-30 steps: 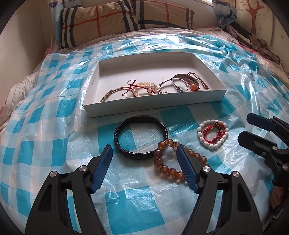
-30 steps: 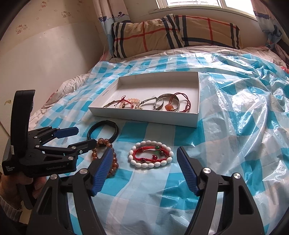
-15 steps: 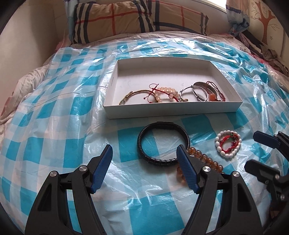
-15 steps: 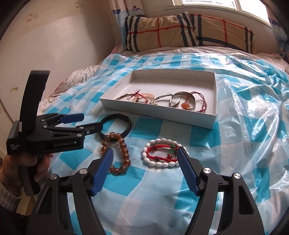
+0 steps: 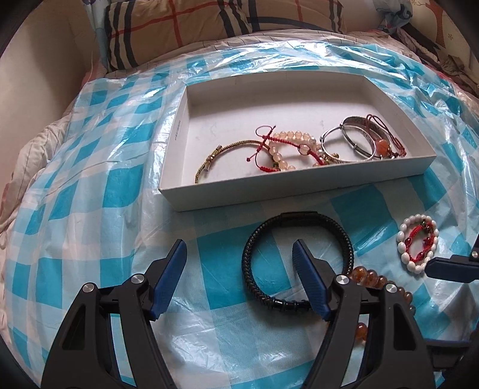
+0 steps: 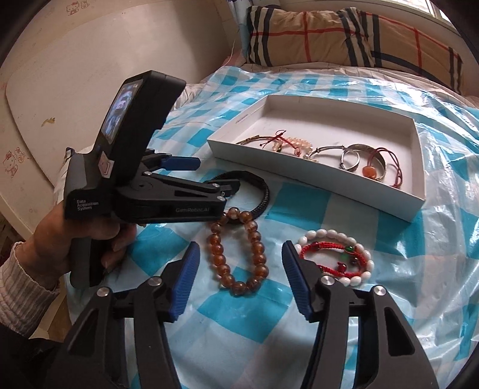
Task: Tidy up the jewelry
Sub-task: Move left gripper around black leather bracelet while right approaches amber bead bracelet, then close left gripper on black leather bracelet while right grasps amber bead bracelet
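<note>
My left gripper point(image 5: 239, 269) is open low over the black braided bracelet point(image 5: 250, 263); its right finger point(image 5: 308, 281) shows inside the ring, and nothing is gripped. To the right lie an amber bead bracelet point(image 5: 368, 275) and a white bead bracelet with red cord point(image 5: 402, 239). My right gripper point(image 6: 239, 269) hovers over the amber bead bracelet point(image 6: 217, 248), which shows between its fingers. Its jaws are closing and the pads do not press on the beads. The white bead bracelet point(image 6: 329, 233) lies just right of it. The left gripper point(image 6: 218, 176) reaches over the black bracelet point(image 6: 263, 191).
A white tray point(image 5: 299, 191) beyond the loose bracelets holds several bracelets point(image 5: 299, 146). A crinkled blue-checked plastic sheet point(image 5: 89, 179) covers the bed. Striped pillows point(image 5: 179, 27) lie at the head, a wall panel point(image 6: 60, 74) stands at the left. A hand point(image 6: 74, 239) holds the left gripper.
The left gripper slid left and nearer, so the black bracelet now lies under its right finger. The right gripper swung left from the white bead bracelet to the amber one, and its fingers narrowed.
</note>
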The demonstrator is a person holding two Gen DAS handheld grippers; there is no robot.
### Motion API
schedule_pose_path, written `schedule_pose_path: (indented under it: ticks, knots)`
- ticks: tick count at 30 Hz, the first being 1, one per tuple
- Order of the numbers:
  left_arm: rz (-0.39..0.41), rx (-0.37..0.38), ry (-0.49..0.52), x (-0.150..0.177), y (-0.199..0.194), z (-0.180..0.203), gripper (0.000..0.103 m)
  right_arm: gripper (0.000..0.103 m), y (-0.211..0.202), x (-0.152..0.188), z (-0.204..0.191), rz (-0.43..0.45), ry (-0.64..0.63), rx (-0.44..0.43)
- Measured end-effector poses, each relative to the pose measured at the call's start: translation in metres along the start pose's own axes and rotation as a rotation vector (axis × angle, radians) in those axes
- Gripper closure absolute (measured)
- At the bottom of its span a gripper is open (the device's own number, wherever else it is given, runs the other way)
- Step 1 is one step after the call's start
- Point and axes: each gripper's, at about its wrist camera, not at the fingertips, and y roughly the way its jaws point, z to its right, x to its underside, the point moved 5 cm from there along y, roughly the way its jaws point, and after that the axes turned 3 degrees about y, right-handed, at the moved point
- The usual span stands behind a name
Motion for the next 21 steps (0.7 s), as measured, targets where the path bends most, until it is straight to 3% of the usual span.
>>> schedule_pose_path:
  ticks: [3,6,9,16,19,21]
  knots:
    - [-0.009,0.025,0.010,0.009,0.000,0.003,0.040,0.060,0.015,-0.004,0.005,-0.041,0.009,0.005]
    - [-0.016,0.048,0.011,0.016,-0.003,0.003,0.050,0.071,0.033,0.002,0.009,-0.137,0.013,0.010]
    - [-0.029,0.065,0.022,0.028,-0.011,0.006,0.062,0.090,0.029,0.008,0.003,-0.170,-0.040,0.040]
    - [-0.073,0.189,0.051,0.064,-0.047,0.008,0.069,0.091,-0.017,0.034,0.011,-0.173,0.008,0.050]
    - [-0.064,0.176,0.073,0.065,-0.056,0.008,0.068,0.090,-0.027,0.038,0.019,-0.166,0.061,0.053]
    - [-0.055,0.144,0.079,0.061,-0.055,0.007,0.064,0.083,-0.025,0.037,0.021,-0.163,0.063,0.069]
